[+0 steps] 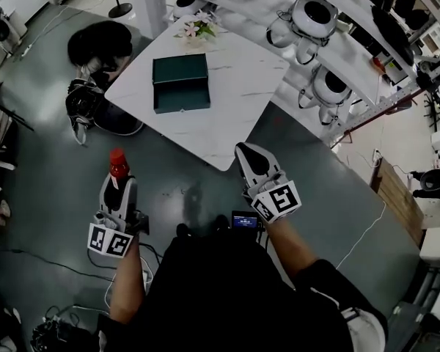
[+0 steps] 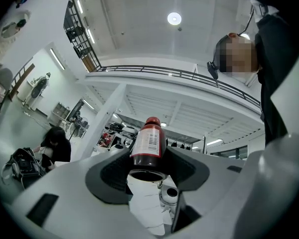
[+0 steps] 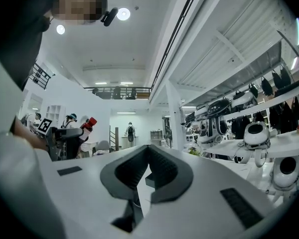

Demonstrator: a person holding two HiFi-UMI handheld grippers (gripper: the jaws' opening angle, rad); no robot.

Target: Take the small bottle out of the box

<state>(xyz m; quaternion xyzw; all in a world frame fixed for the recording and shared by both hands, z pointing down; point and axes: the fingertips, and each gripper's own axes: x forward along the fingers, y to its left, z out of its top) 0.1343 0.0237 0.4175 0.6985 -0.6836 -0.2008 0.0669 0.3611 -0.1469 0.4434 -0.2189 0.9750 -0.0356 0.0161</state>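
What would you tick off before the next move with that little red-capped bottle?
1. Small bottle clamped in the left claw: ok.
2. Red cap on the bottle: ok.
3. Bottle out of the box: ok, it is held over the floor, short of the table.
4. Right claw free: ok, shut on nothing.
5. Box empty: cannot tell, its inside is dark.

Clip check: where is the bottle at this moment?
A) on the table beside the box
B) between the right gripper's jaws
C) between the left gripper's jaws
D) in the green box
C: the left gripper has its jaws clamped on the bottle, over the floor and away from the box on the table.
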